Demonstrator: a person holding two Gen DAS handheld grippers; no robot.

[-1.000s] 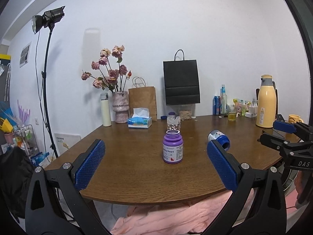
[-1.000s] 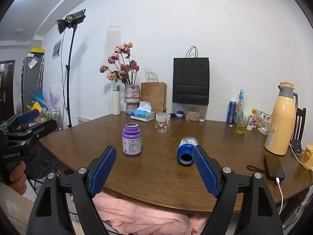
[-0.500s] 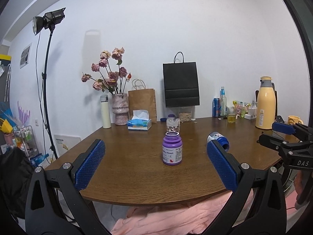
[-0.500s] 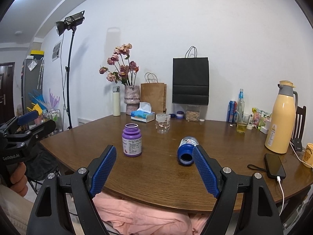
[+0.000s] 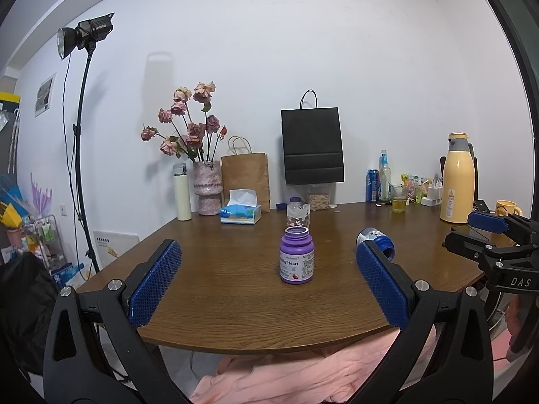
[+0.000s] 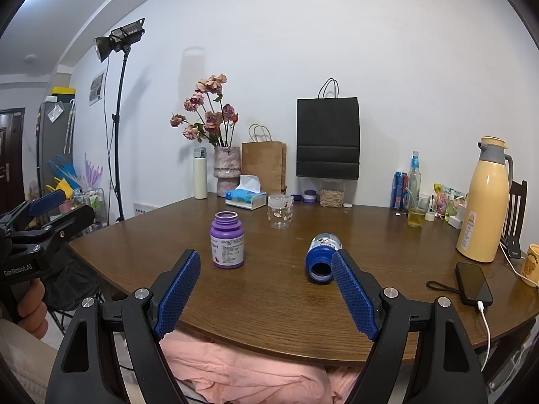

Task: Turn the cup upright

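Approach step: both claws, right claw and left claw, spread and empty; blue cup lies sideways at frame centre on the surface, so next the right claw must straddle it.

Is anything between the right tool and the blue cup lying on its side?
Nothing visible. The blue cup lies on the table just beyond the open right tool, its mouth facing the tool. The purple bottle stands off to the left, clear of the path.

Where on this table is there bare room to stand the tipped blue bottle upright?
Bare wood lies between the purple bottle and the tipped blue bottle, and along the near table edge. The patch between the blue bottle and the phone is also free. The back edge, from the tissue box to the yellow thermos, is crowded.
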